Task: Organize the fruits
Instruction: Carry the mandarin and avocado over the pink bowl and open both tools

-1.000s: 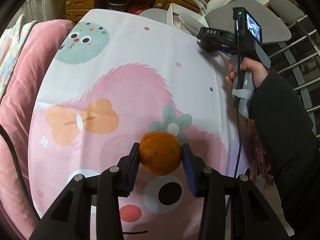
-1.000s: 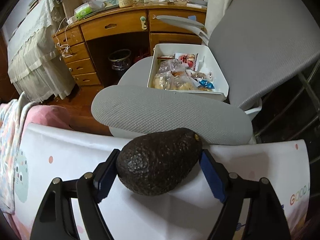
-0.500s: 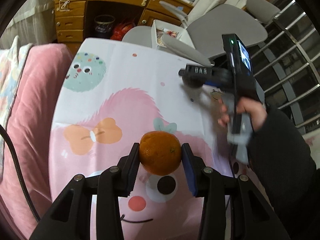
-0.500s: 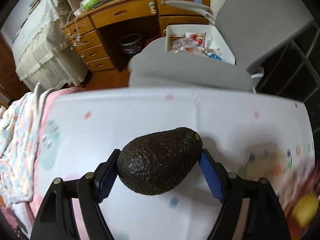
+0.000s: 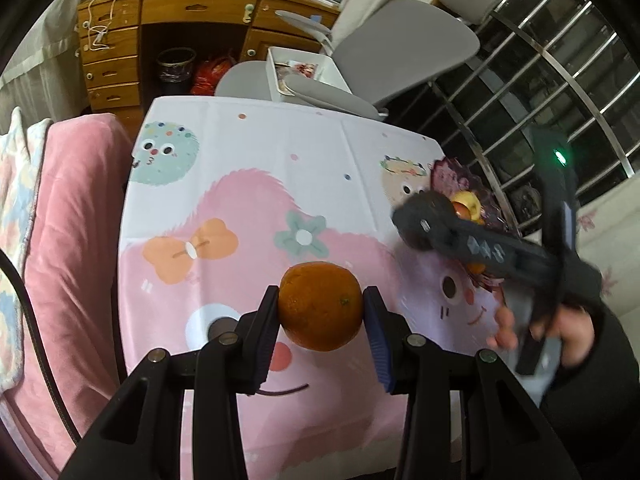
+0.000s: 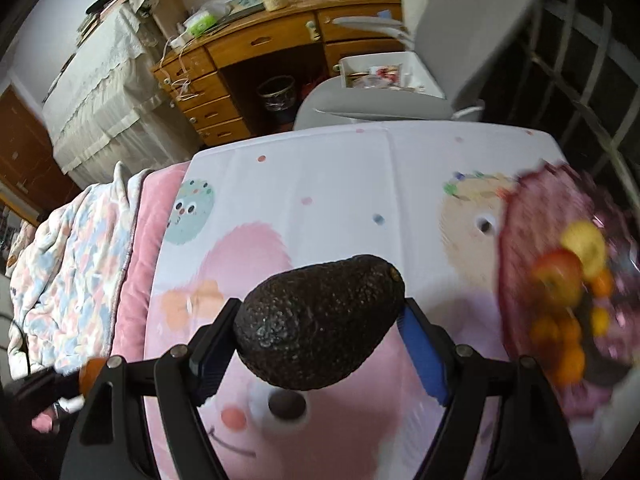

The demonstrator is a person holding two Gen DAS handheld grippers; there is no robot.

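My left gripper (image 5: 320,320) is shut on an orange (image 5: 320,306) and holds it above the cartoon tablecloth (image 5: 248,200). My right gripper (image 6: 318,334) is shut on a dark avocado (image 6: 320,320), also held above the cloth. A purple glass fruit plate (image 6: 520,208) sits at the table's right edge with an apple (image 6: 558,276), a yellow fruit (image 6: 584,244) and several small oranges in it. In the left wrist view the right gripper (image 5: 424,224) hovers beside the plate (image 5: 448,172), blurred, partly hiding it.
A grey office chair (image 5: 400,52) with a white snack box (image 5: 304,68) on its seat stands beyond the table's far edge. A wooden desk (image 5: 192,12) is behind it. A pink cushion (image 5: 76,220) and a quilt (image 6: 68,260) lie left of the table. Metal railing (image 5: 540,80) runs on the right.
Both grippers have pulled back and risen, each still gripping its fruit. The right gripper has swung right and nearer, so the fruit plate has come into view.
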